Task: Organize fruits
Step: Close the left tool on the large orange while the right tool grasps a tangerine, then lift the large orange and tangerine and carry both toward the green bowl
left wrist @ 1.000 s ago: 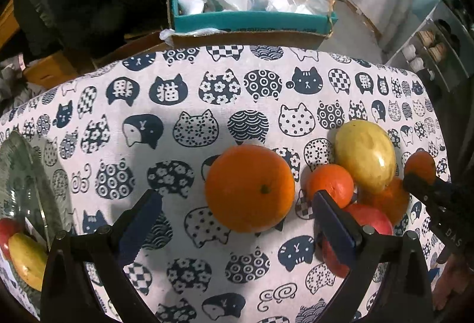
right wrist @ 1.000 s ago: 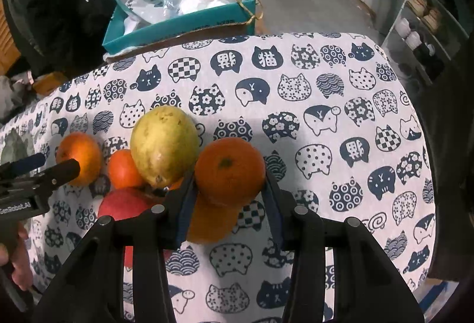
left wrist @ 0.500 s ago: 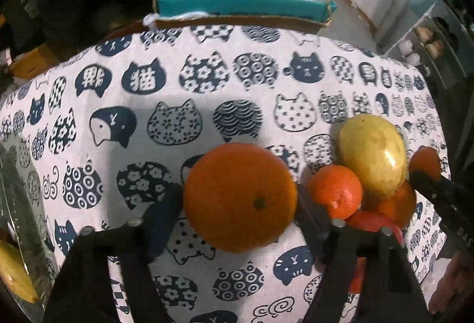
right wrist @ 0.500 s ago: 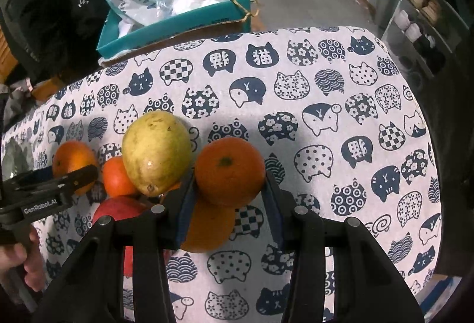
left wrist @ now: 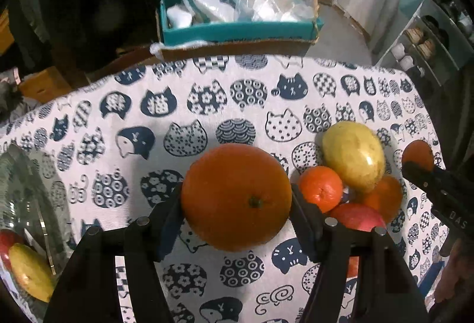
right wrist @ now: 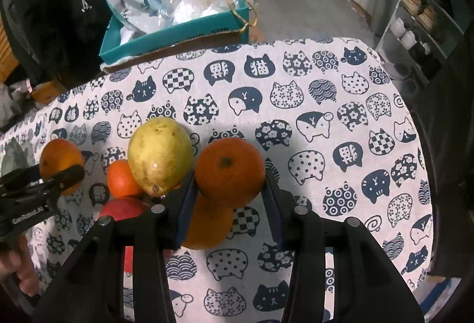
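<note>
On the cat-print tablecloth [left wrist: 207, 104], my left gripper [left wrist: 237, 198] has its jaws closing, pads pressed on both sides of a large orange [left wrist: 235, 195]. Just right of it is a fruit pile: a yellow-green pear [left wrist: 354, 155], a small mandarin [left wrist: 320, 188], a red apple [left wrist: 358, 218] and another orange [left wrist: 385, 195]. My right gripper [right wrist: 229, 184] is shut on a medium orange [right wrist: 229, 169] at the pile's right side, above the orange [right wrist: 207, 228] lying there. In the right wrist view the left gripper's fingers [right wrist: 59, 175] show at the left, with the large orange [right wrist: 59, 158].
A glass bowl [left wrist: 26, 189] at the table's left edge holds a red fruit and a yellow fruit [left wrist: 29, 272]. Behind the table stands a teal box [left wrist: 237, 30] full of plastic bags. A shoe shelf [right wrist: 420, 24] is at the right. A hand [right wrist: 20, 272] grips the left tool.
The left jaws went from wide open around the large orange to pressing on it. The right gripper kept its hold on the medium orange and stayed put.
</note>
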`<state>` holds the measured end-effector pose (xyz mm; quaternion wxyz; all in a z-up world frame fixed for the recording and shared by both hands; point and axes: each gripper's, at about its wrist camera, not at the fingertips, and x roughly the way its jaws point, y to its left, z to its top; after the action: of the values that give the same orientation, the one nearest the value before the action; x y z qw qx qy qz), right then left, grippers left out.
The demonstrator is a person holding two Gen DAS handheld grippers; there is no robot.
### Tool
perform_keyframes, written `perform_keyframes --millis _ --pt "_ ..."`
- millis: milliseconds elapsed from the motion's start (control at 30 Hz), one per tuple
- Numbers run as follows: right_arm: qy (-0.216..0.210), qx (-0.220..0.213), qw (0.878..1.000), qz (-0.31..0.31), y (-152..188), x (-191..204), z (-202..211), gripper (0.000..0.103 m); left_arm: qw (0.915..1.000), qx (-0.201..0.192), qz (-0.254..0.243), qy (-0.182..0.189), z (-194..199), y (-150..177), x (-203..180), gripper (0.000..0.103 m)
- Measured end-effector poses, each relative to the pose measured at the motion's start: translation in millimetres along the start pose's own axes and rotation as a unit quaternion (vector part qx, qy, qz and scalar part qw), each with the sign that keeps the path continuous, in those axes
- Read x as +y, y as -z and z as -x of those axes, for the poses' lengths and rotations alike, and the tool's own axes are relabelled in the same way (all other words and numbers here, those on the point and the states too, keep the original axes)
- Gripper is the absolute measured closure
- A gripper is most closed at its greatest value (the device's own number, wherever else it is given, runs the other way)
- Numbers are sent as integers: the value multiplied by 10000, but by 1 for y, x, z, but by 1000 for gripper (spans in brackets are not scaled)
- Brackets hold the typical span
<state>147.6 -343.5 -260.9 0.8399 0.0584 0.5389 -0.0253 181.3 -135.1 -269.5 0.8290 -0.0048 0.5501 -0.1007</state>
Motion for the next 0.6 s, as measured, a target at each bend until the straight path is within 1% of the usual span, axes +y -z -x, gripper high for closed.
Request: perform_keyframes --millis 100,267,600 --pt "-15 -62 10000 7 0 2 5 61 9999 -107 -14 21 12 -1 0 35" --pt "-53 -191 9998 71 0 10 18 61 9993 -344 -170 -21 35 0 -7 35" --pt "-173 -551 9981 226 0 26 54 61 9966 -752 -315 -84 78 7 -12 35"
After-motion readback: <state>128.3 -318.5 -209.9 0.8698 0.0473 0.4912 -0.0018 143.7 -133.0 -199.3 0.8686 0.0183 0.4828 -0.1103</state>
